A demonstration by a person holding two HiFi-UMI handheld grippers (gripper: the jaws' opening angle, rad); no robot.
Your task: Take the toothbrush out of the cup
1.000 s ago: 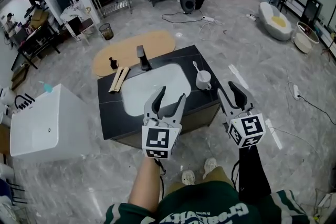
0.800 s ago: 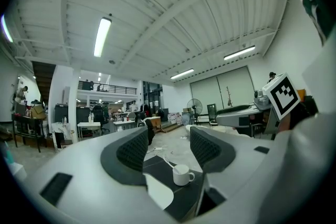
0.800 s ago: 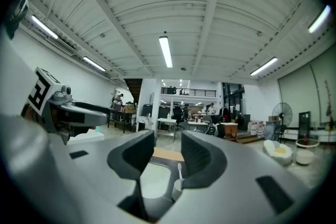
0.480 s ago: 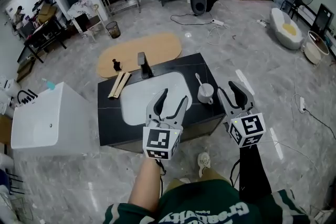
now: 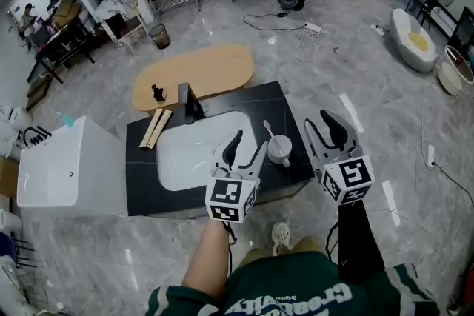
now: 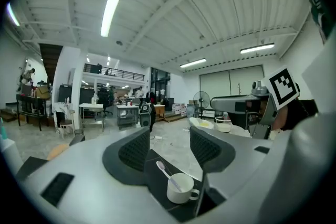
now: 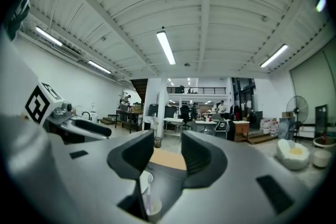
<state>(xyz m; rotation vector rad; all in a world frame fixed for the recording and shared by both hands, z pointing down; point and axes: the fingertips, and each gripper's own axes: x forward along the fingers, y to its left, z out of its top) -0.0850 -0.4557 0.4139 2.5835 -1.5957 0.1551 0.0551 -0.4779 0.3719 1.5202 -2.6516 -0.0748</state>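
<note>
A white cup [image 5: 279,150] stands on the black counter [image 5: 141,159] right of the sink, with a white toothbrush [image 5: 268,132] leaning out of it to the upper left. The cup [image 6: 181,189] and the toothbrush [image 6: 167,174] show between the jaws in the left gripper view. My left gripper [image 5: 244,146] hovers open over the sink's right edge, just left of the cup. My right gripper [image 5: 324,129] hangs open to the cup's right, past the counter's edge. In the right gripper view the cup [image 7: 151,208] and toothbrush [image 7: 148,190] sit low, partly hidden by the left jaw.
A white sink basin [image 5: 185,152] fills the counter's middle, with a black faucet [image 5: 185,101] behind it and wooden sticks [image 5: 153,127] at the back left. A white tub [image 5: 63,168] stands left of the counter, an oval wooden board [image 5: 194,73] behind it.
The counter and cup have come closer and shifted left in the head view. Both grippers have stayed open, now flanking the cup more closely.
</note>
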